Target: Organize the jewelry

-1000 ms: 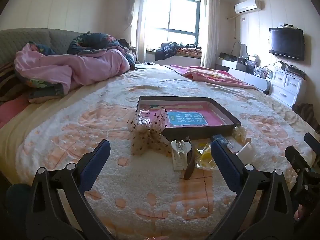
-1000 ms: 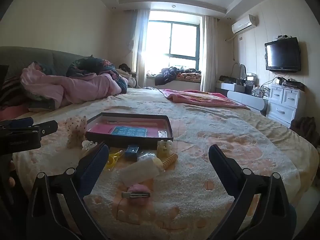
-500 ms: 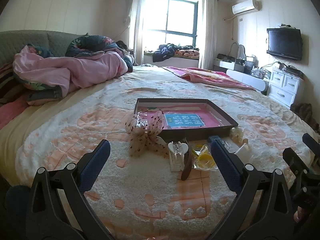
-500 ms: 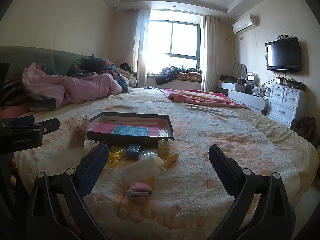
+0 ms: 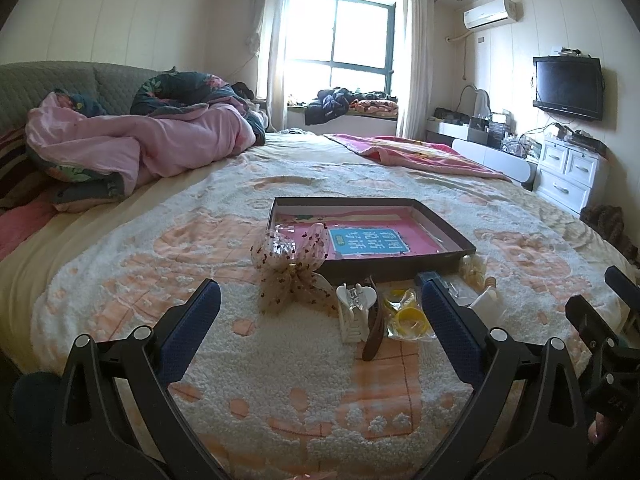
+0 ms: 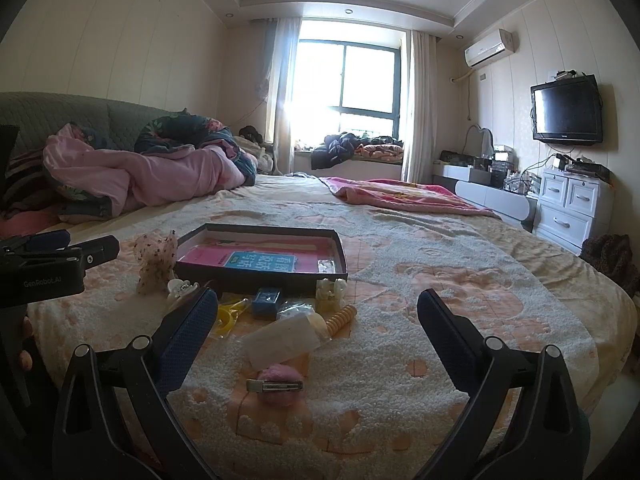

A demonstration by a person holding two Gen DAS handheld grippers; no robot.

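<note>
A dark shallow box (image 5: 452,236) (image 6: 340,248) with a pink and blue book inside lies on the bed. In front of it sit a dotted mesh bow (image 5: 290,272) (image 6: 154,260), a white claw clip (image 5: 354,308), a brown clip (image 5: 374,332), yellow rings in a bag (image 5: 408,318), a blue small box (image 6: 266,301), a cream claw clip (image 6: 330,290), a spiral hair tie (image 6: 342,318), a white packet (image 6: 282,340) and a pink fuzzy hair clip (image 6: 276,388). My left gripper (image 5: 320,308) is open, short of the bow and clips. My right gripper (image 6: 316,316) is open above the packet.
A bunched pink quilt (image 5: 132,148) lies at the bed's far left and a pink blanket (image 5: 420,156) at the far right. White drawers (image 6: 572,208) and a wall TV (image 6: 566,110) stand to the right. The bed's edge curves close on the right.
Both views have tilted slightly up, so the box and the pile of accessories sit a little lower in frame. Both grippers stay open and hold nothing.
</note>
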